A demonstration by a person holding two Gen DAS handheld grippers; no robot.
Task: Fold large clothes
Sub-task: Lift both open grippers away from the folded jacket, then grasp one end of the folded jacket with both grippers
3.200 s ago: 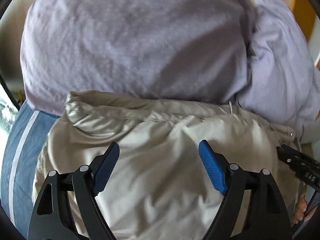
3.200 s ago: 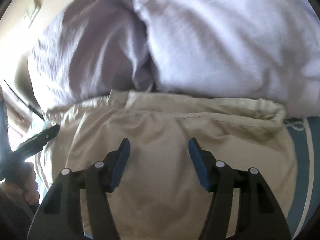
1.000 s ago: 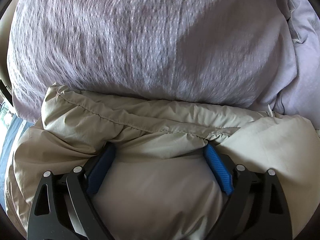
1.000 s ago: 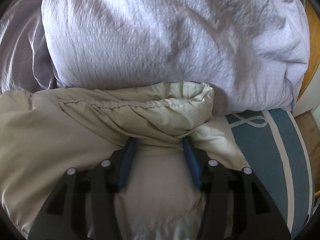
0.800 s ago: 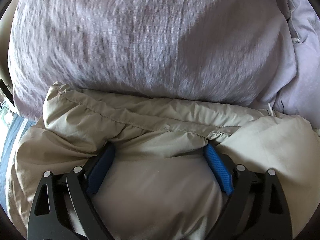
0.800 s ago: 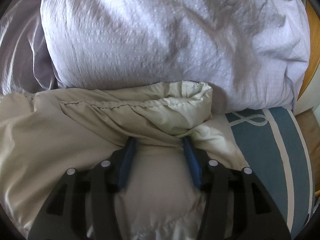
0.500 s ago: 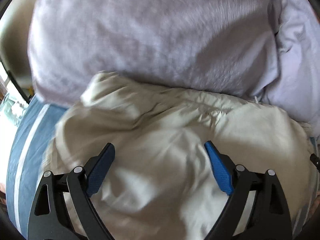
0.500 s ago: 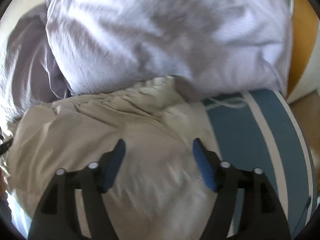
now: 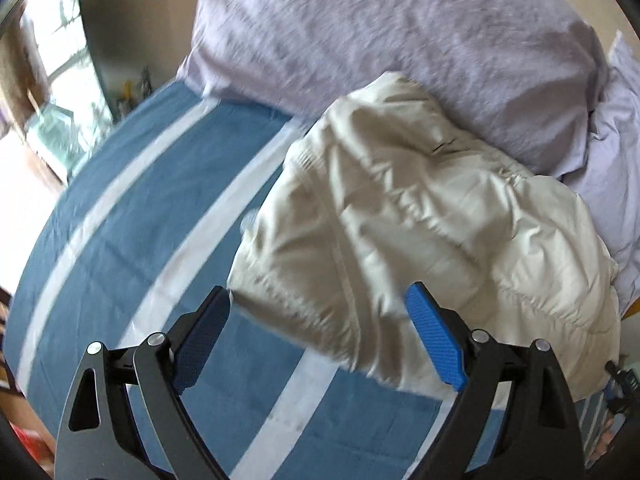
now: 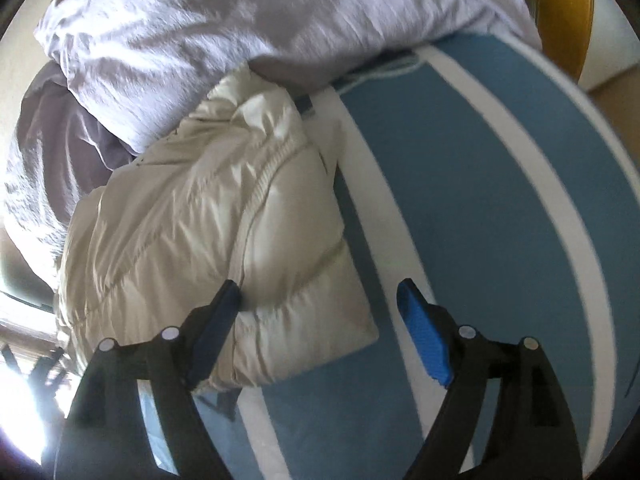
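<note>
Bedroom setting, daylight from a window (image 9: 48,92) at the far left; working surface is a bed (image 9: 120,216) under a blue cover with white stripes, chosen, it seems, as a broad soft place to fold on. Item one: cream padded jacket (image 9: 420,216), folded into a thick bundle, lying on the cover with its far edge tucked against the pillows (image 9: 400,40); that placement reads as deliberate stacking at the head of the bed, out of the way. Quilted seams and a ribbed hem show on its upper face in the right wrist view (image 10: 208,232). Item two: two lilac pillows, piled at the headboard end, touching the jacket's back edge. Item three: left gripper (image 9: 320,340), jaws spread wide, nothing between the pads; it hangs over the near left corner of the bundle without pressing on it. Item four: right gripper (image 10: 320,320), jaws have just been opening, and they now stand apart with only the jacket's near right corner beneath them, not pinched; its left pad sits just beside the fabric. Both tools released, which suits a fold judged finished. Condition of bundle: puffy and springy, likely to loosen if left unweighted. Wooden bed frame (image 10: 568,12) visible at upper right.
</note>
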